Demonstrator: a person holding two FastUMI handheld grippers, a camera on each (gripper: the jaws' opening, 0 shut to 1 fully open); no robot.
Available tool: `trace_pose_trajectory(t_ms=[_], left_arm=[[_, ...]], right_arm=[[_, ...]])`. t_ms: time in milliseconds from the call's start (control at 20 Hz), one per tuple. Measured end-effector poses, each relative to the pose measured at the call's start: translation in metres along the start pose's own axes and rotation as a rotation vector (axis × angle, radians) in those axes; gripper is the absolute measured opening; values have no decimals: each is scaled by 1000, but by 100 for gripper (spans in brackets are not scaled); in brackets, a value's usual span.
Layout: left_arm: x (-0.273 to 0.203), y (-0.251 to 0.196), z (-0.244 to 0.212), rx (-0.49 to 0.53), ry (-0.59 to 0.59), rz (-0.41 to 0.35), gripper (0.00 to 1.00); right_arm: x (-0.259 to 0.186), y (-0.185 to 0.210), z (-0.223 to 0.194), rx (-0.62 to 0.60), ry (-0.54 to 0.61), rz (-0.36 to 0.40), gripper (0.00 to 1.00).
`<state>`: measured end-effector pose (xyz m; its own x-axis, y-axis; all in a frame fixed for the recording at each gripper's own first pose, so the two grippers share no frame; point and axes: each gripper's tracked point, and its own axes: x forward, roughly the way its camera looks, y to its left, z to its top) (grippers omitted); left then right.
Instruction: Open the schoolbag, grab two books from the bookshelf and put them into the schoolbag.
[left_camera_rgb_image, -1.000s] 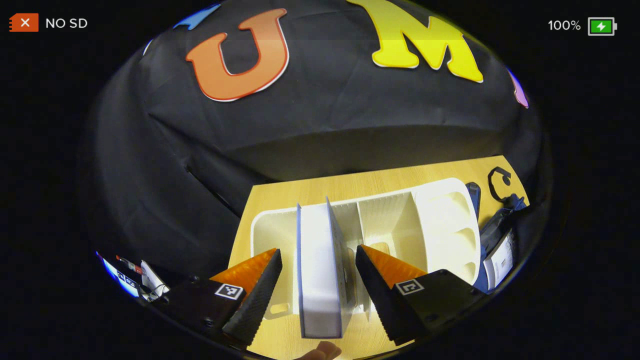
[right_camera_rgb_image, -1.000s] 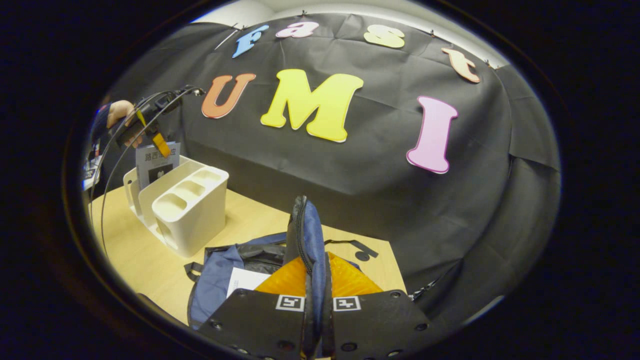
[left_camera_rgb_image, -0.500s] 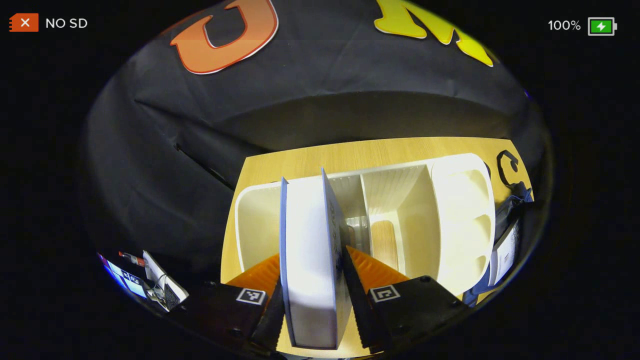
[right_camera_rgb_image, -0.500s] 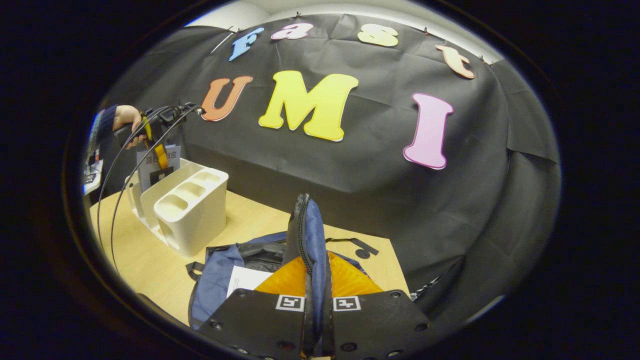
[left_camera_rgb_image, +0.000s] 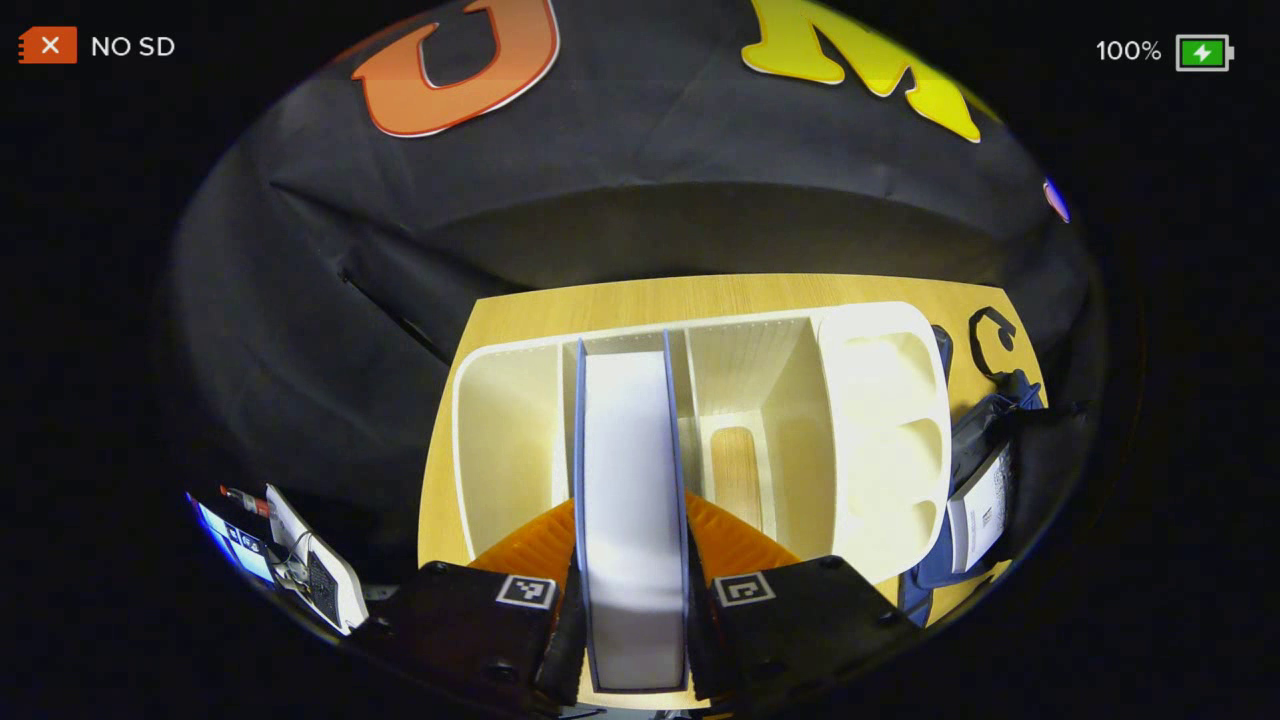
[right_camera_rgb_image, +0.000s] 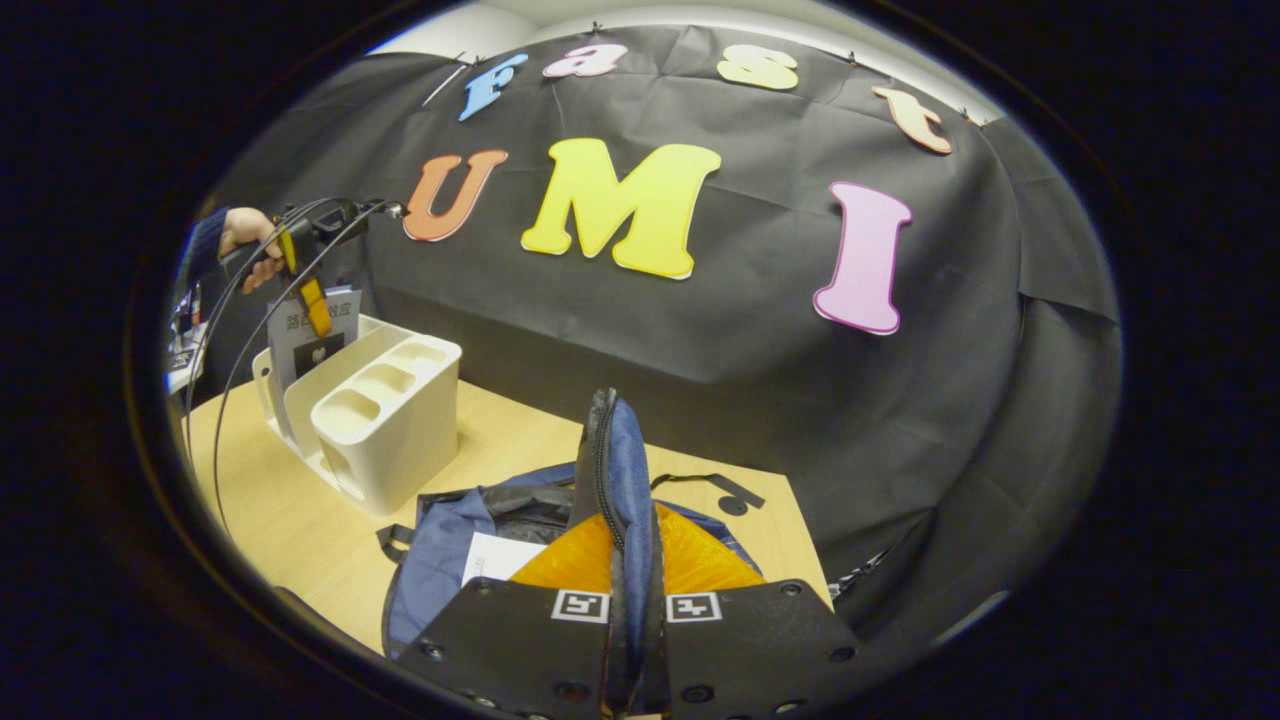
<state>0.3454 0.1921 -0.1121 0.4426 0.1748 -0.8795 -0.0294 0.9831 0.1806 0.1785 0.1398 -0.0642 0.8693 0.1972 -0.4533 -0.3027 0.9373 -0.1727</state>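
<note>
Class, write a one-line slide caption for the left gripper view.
Left gripper shut on an upright book in the white bookshelf on the wooden table.

Book's (left_camera_rgb_image: 634, 500) lower part behind bookshelf (right_camera_rgb_image: 385, 440) wall

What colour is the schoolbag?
Blue, with a black lining; the schoolbag shows best in the right gripper view.
</note>
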Motion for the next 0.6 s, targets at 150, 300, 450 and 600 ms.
trace_pose_trajectory(t_ms=[150, 300, 450, 600], left_arm=[[-21, 8, -11, -30, -29, -25, 43], [-40, 11, -32, -41, -58, -41, 43], [-61, 13, -58, -67, -80, -57, 43], [-78, 7, -86, -65, -81, -96, 43]], right_arm=[[3, 0, -2, 5, 11, -6, 6], [7, 3, -4, 5, 17, -10, 6], [8, 8, -9, -1, 24, -13, 6], [11, 8, -12, -12, 29, -33, 6]])
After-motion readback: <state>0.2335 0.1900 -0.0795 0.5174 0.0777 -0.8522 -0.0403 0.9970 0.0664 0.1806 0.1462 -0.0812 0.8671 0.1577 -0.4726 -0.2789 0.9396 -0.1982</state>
